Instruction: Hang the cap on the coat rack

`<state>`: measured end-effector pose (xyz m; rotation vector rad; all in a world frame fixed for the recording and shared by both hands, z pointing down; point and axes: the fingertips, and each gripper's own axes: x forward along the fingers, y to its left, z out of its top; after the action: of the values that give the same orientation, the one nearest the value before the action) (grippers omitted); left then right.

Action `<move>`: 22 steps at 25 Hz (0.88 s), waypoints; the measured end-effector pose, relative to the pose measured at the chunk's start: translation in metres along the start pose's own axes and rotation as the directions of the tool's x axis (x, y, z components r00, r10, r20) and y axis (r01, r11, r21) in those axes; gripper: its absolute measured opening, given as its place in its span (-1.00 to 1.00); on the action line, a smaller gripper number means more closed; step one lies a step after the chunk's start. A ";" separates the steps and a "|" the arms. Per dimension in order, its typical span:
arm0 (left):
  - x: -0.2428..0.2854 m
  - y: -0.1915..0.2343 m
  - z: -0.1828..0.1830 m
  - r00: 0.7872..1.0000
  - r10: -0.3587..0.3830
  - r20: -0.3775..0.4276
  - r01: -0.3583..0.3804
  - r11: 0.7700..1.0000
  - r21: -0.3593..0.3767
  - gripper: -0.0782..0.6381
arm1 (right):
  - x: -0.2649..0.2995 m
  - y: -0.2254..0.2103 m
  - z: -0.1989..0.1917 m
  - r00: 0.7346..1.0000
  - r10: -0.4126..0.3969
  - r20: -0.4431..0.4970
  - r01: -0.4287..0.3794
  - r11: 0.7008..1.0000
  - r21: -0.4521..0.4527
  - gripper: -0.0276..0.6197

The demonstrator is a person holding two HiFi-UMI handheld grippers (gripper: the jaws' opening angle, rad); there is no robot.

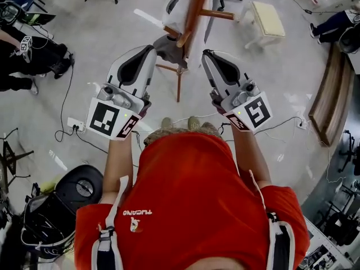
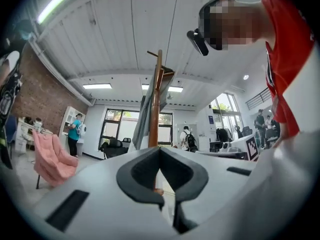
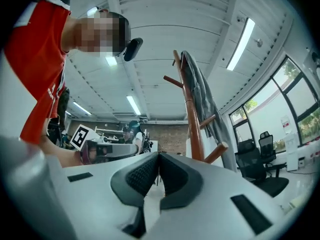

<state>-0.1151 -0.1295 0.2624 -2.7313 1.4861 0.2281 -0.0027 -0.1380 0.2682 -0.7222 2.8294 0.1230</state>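
While both point at the wooden coat rack [image 1: 195, 4], the left gripper [image 1: 151, 48] is closed on nothing; the right gripper [image 1: 206, 53] likewise; the grey cap [image 1: 167, 50] hangs on a peg between them

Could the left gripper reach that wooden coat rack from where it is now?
Probably yes: the left gripper points at the coat rack just ahead, with nothing between them, though its jaws are shut.

Pink chair [image 2: 50, 160], cream stool [image 1: 269, 18], power strip [image 1: 75, 124]
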 end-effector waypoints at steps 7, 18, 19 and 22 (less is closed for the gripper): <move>0.005 -0.019 0.002 1.000 0.024 -0.019 -0.023 0.998 0.061 -0.76 | -0.003 0.008 0.003 0.997 0.076 0.003 -0.076 0.997 -0.007 -0.84; 0.011 -0.020 -0.003 0.998 0.056 -0.010 -0.055 0.998 0.016 -0.76 | -0.013 -0.012 0.004 0.997 0.073 0.028 -0.073 0.997 0.009 -0.84; 0.011 -0.020 -0.003 0.998 0.058 -0.008 -0.057 0.998 0.014 -0.76 | -0.014 -0.012 0.004 0.997 0.074 0.027 -0.074 0.997 0.009 -0.84; 0.011 -0.021 -0.003 0.998 0.055 -0.001 -0.055 0.998 0.012 -0.76 | -0.016 -0.014 0.004 0.997 0.072 0.023 -0.072 0.997 0.007 -0.84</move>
<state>-0.0906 -0.1277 0.2628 -2.6846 1.5589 0.2179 0.0182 -0.1420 0.2679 -0.6132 2.8337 0.1312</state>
